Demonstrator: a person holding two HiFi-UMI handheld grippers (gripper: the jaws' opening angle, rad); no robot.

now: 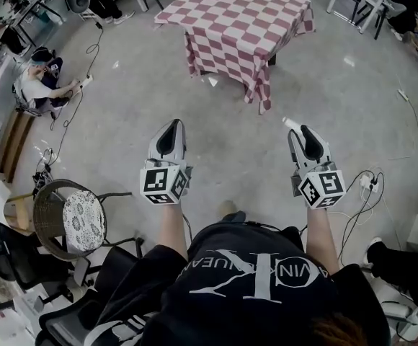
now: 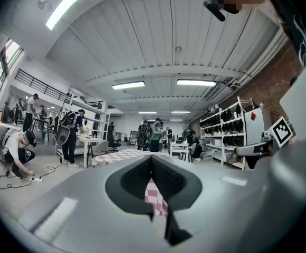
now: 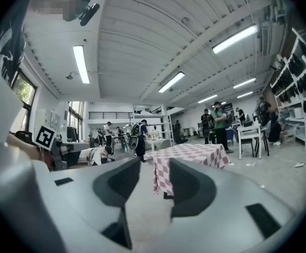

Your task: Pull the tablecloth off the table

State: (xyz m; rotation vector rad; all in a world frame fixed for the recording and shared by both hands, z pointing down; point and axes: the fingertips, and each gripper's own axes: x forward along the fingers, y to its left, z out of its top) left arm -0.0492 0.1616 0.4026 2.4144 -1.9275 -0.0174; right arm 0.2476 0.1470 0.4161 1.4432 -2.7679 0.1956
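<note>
Hovering over floor [image 1: 223, 150] | left gripper [image 1: 171, 125]: fingers [image 2: 134, 181] together, empty | right gripper [image 1: 296, 127]: fingers [image 3: 118, 186] apart, empty | red-and-white checked tablecloth [image 1: 234, 20]: draped well ahead of both, near corner hanging down

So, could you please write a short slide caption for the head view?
Red-and-white checked tablecloth lies untouched ahead; left gripper shut, right gripper open, both empty.

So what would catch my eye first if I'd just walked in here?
The red-and-white checked tablecloth, spread out ahead in the middle of the grey floor. Nearer, the person holds out two tools: the left tool shut, the right tool slightly open, both empty.
</note>
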